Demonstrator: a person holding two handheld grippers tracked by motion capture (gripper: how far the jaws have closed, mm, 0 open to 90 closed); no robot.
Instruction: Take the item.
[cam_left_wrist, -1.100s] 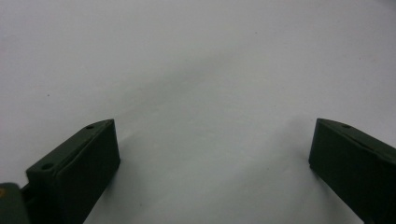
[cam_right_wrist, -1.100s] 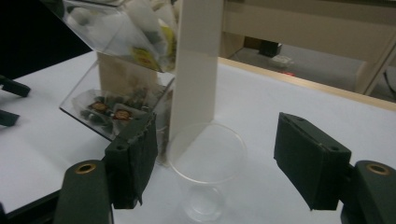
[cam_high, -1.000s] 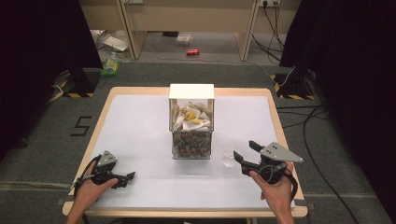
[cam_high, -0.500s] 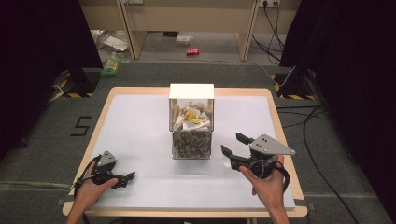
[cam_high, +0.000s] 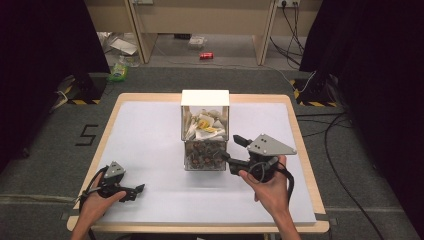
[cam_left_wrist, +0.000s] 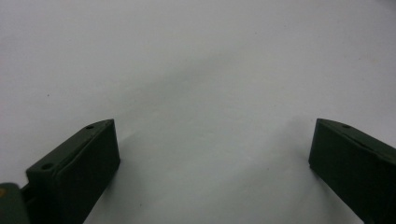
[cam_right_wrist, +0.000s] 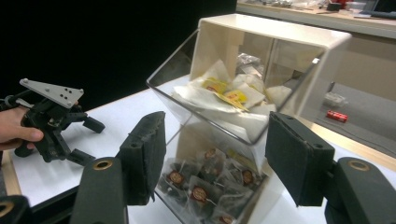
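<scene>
While the left gripper (cam_high: 131, 190) is rested with its jaws spread on the white table (cam_high: 150, 130), the right gripper (cam_high: 234, 151), released and empty, is held beside the clear two-tier plastic sachet box (cam_high: 205, 131) at the table's centre, probably for reaching it.

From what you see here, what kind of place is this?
Probably a lab or recording room: a white-topped table stands between black curtains, cables run across the grey carpet, and a number 5 marks the floor.

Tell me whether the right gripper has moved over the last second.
Yes. The right gripper has moved left across the table, from near its right edge to just beside the clear dispenser box, jaws open.
</scene>
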